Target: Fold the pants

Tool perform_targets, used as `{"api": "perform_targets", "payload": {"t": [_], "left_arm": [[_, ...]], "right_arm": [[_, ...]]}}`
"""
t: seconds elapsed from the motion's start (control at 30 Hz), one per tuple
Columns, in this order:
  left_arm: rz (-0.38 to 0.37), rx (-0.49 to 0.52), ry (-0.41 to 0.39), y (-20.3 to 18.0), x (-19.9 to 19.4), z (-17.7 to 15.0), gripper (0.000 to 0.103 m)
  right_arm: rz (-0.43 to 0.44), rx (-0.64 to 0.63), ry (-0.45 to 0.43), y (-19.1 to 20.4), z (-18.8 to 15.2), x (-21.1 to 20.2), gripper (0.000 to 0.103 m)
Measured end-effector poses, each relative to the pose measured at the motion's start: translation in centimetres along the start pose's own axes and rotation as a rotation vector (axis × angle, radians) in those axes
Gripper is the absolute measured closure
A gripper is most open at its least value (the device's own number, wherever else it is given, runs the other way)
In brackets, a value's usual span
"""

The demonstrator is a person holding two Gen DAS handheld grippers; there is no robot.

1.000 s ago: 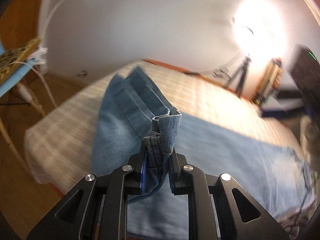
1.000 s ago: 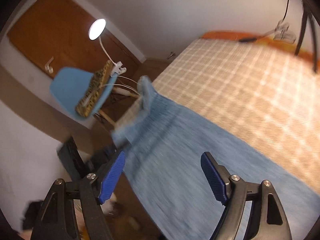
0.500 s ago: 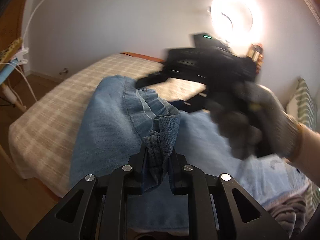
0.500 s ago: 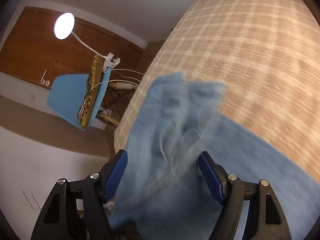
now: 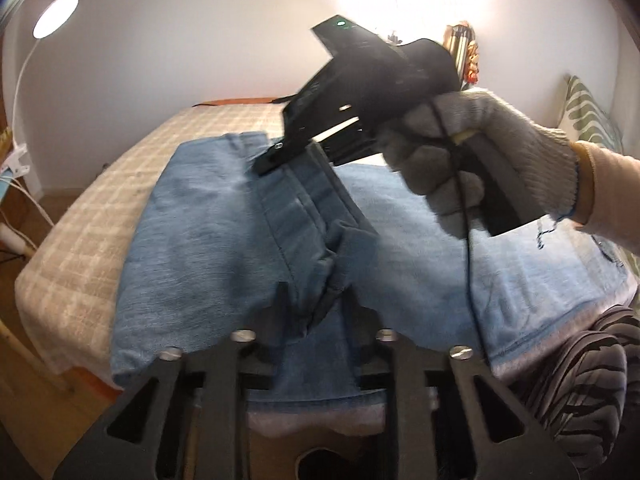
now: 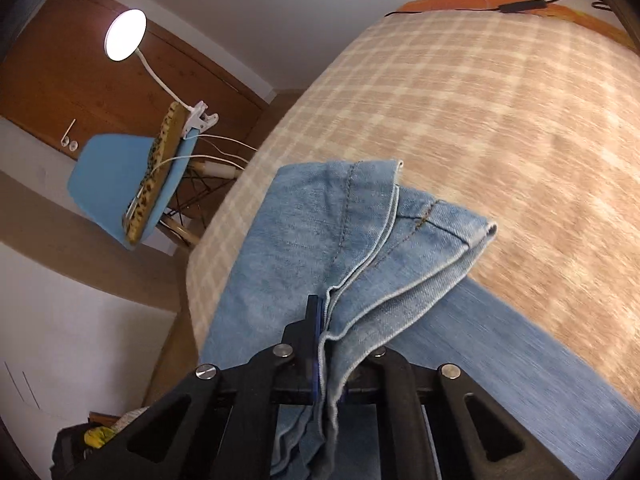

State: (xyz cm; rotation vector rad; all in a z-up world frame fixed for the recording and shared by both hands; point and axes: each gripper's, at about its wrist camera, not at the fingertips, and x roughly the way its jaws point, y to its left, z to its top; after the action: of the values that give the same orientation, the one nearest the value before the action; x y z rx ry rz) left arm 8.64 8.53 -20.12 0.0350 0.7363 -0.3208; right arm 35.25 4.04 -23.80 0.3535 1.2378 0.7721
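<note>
Bunching soft denim pants in right gripper

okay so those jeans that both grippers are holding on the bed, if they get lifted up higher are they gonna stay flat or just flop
The jeans will probably flop: the hem layers already sag and fan apart beyond the right gripper. The denim looks fairly thick, so it should drape in broad folds rather than crumple. It seems unlikely to slip, since the left gripper has bunched cloth between its fingers, and the checked bedcover looks soft, not slick.
</note>
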Motion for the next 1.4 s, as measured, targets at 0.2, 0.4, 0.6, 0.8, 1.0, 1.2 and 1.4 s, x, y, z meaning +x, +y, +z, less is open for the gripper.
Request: {"api": "perform_targets", "payload": {"t": [0.2,0.4,0.6,0.8,1.0,1.2,1.4], "left_arm": [[0.0,0.033,-0.005,-0.7,1.3,0.4,0.077],[-0.031,0.006,-0.012,-0.6,1.6,1.2,0.09],[-0.107,-0.059,-0.047,-0.4,-0.3,2.5,0.091],[-0.226,-0.024,-0.066,-4.3,-1.6,4.1,0.092],[-0.36,0.018,-0.045,-9.6,-1.4,5.4,0.093],[-0.458,0.066,-0.006,-15.4,-1.2,5.6,0.093],[-0.547,0.13,0.03,-20.6,-0.3,5.8,0.093]], "right_arm": [[0.072,0.043,0.011,-1.2,0.2,0.2,0.052],[0.026,0.037,-0.02,-0.7,1.5,1.4,0.076],[-0.045,0.054,-0.042,-1.1,1.2,-0.6,0.099],[-0.129,-0.008,-0.101,-0.5,-0.4,-8.1,0.1],[-0.21,0.021,-0.15,-2.2,-2.4,-15.6,0.1],[-0.295,0.048,-0.18,-4.8,-5.4,-20.9,0.1],[-0.347,0.104,-0.228,-8.1,-9.2,-26.6,0.101]]}}
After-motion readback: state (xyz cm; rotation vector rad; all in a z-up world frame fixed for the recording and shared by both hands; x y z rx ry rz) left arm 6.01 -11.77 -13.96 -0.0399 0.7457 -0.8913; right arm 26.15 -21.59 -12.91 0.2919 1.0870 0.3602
